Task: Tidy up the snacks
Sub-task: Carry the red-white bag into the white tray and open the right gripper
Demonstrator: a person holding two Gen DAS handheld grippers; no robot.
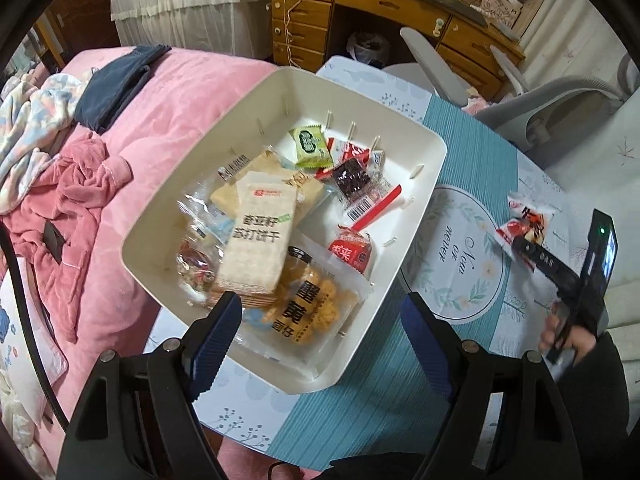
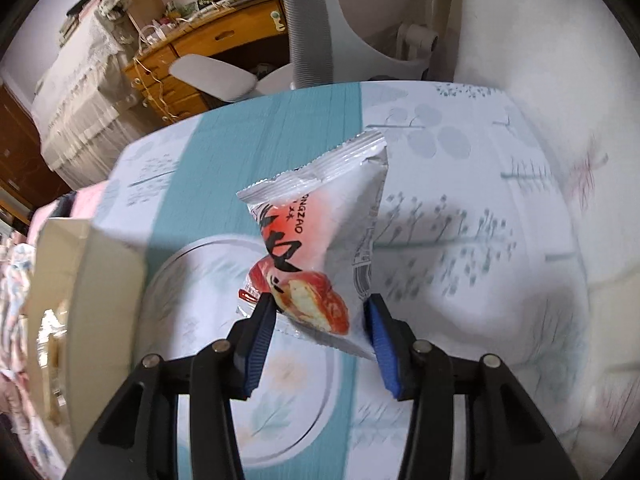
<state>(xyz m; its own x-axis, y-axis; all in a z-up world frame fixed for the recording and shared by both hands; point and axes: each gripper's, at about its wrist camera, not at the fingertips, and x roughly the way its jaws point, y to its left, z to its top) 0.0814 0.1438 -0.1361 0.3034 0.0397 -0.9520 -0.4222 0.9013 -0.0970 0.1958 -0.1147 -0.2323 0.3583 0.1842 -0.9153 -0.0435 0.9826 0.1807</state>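
Right gripper [image 2: 320,320] clamped on red-and-white snack packet [image 2: 320,232], lifted clear of patterned tablecloth [image 2: 460,200], prob. bound for cream bin [image 1: 424,168] w/ other snacks, just beside at left. Left gripper [image 1: 320,320] spread wide, empty, poised over bin's near rim, likely to steady it. Beyond: wooden desk [image 1: 360,4].

I count one cream bin [image 1: 424,184], one red-and-white snack packet [image 2: 316,240] outside it, two grippers, and roughly nine packets inside the bin.
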